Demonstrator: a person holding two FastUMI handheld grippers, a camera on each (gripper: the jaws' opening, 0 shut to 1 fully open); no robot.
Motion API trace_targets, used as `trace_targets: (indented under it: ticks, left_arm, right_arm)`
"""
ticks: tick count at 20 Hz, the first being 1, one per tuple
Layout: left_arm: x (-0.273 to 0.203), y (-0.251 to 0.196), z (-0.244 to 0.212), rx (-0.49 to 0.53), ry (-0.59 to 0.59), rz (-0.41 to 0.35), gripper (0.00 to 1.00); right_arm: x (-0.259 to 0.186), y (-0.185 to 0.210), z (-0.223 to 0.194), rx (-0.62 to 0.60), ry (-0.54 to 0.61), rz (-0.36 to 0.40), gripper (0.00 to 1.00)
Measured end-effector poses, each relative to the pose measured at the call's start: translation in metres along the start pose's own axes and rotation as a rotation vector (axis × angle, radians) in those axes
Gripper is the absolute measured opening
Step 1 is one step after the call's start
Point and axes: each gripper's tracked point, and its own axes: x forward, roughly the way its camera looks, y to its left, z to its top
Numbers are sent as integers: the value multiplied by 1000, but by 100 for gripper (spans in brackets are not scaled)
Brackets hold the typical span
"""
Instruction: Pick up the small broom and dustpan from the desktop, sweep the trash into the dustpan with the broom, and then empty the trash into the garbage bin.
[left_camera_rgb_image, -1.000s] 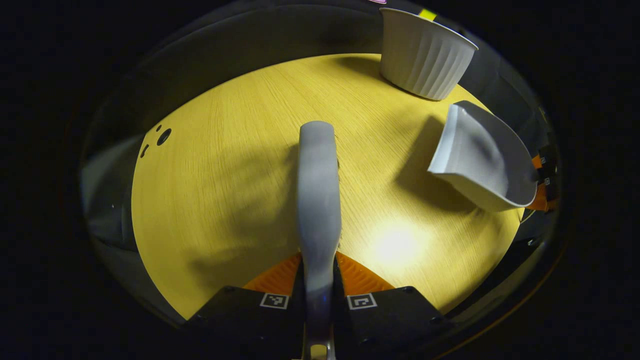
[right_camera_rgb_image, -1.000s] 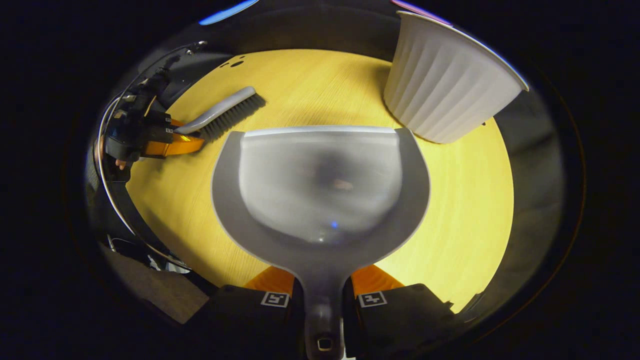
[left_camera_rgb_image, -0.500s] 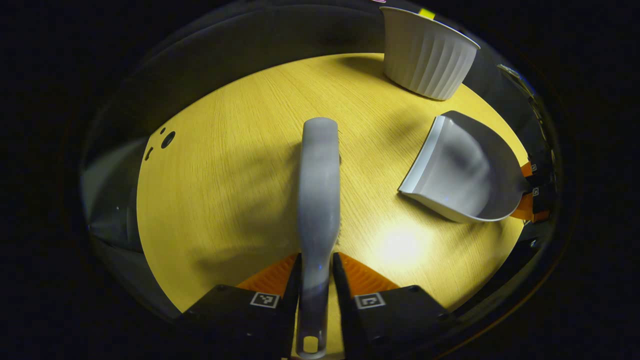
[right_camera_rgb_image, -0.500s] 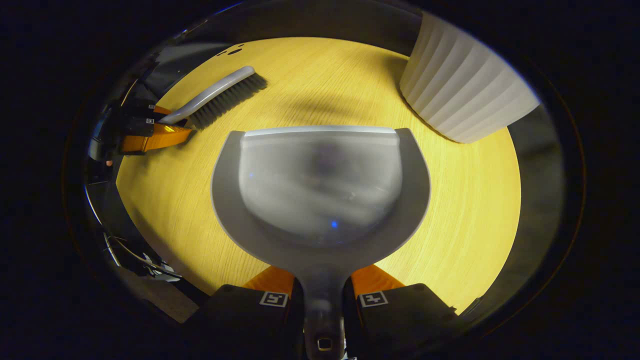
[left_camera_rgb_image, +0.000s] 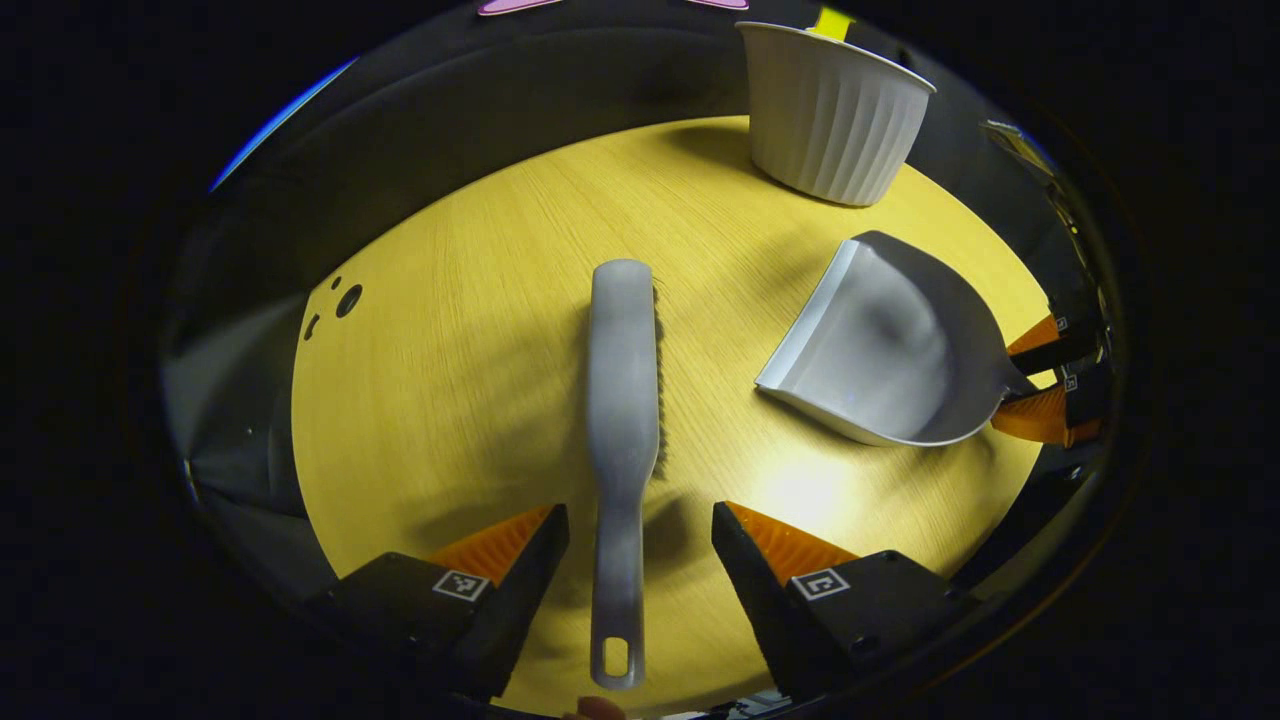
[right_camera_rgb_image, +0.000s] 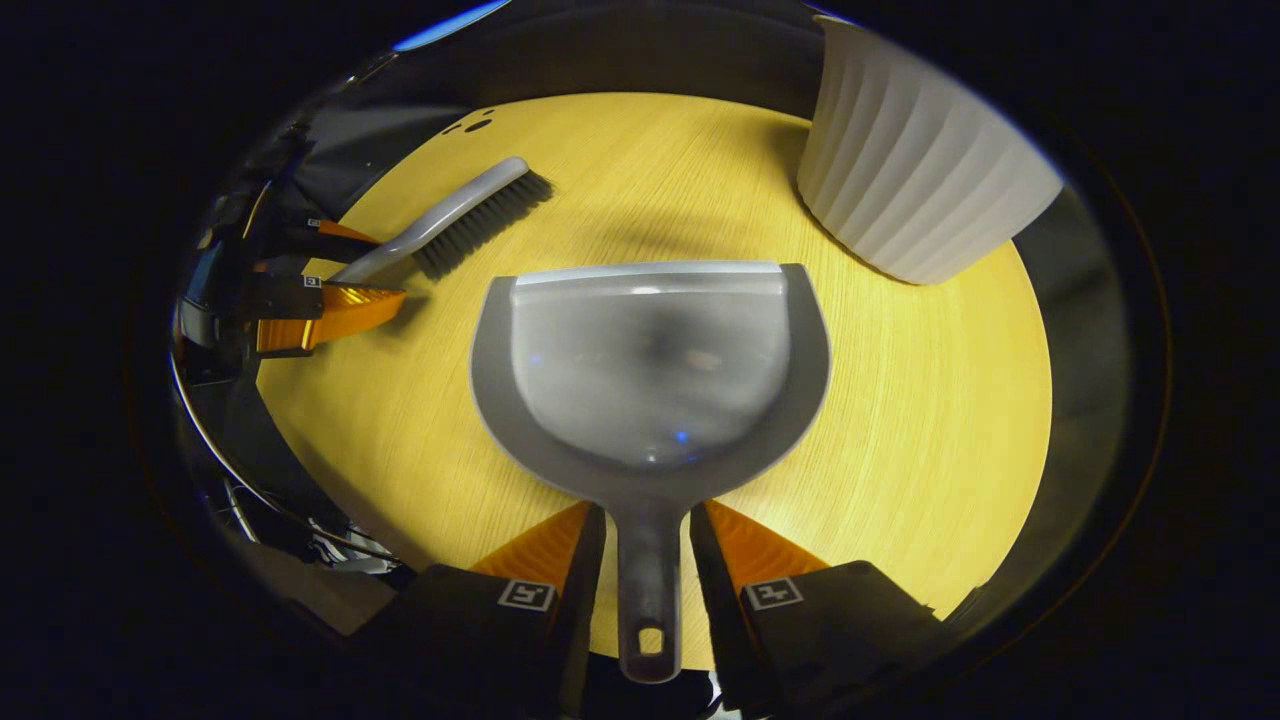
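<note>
Lying flat on the desktop (left_camera_rgb_image: 450, 400): grey broom (left_camera_rgb_image: 622, 400), grey dustpan (right_camera_rgb_image: 650, 370); left gripper (left_camera_rgb_image: 640, 545) wide open, right gripper (right_camera_rgb_image: 647, 545) slightly parted, neither gripping; white ribbed bin (left_camera_rgb_image: 825, 120) far right.

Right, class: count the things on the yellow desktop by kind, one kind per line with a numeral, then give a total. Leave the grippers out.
Small broom: 1
Dustpan: 1
White ribbed garbage bin: 1
Total: 3
</note>
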Motion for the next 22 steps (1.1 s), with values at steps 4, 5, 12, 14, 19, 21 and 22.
trace_targets:
  ticks: [4,5,12,14,19,21,22]
  left_arm:
    - [-20,-2,6,-23,-41,17,94]
    - [-28,-3,8,-34,-56,23,94]
    - [-96,-29,41,-143,-202,99,94]
    - [-124,-48,68,-174,-293,132,94]
    - [-200,-129,186,-208,-668,167,94]
    - [-229,-176,247,-206,-844,135,94]
    - [-244,-197,273,-208,-936,118,94]
  right_arm:
    - [-25,8,3,33,-55,48,75]
    - [-33,8,4,47,-75,56,88]
    - [-107,-30,56,147,-390,127,95]
    - [-150,-62,75,147,-547,119,98]
    - [-259,-174,101,87,-901,-58,99]
    - [-318,-229,98,80,-1035,-144,99]
    - [-351,-254,95,78,-1103,-180,99]
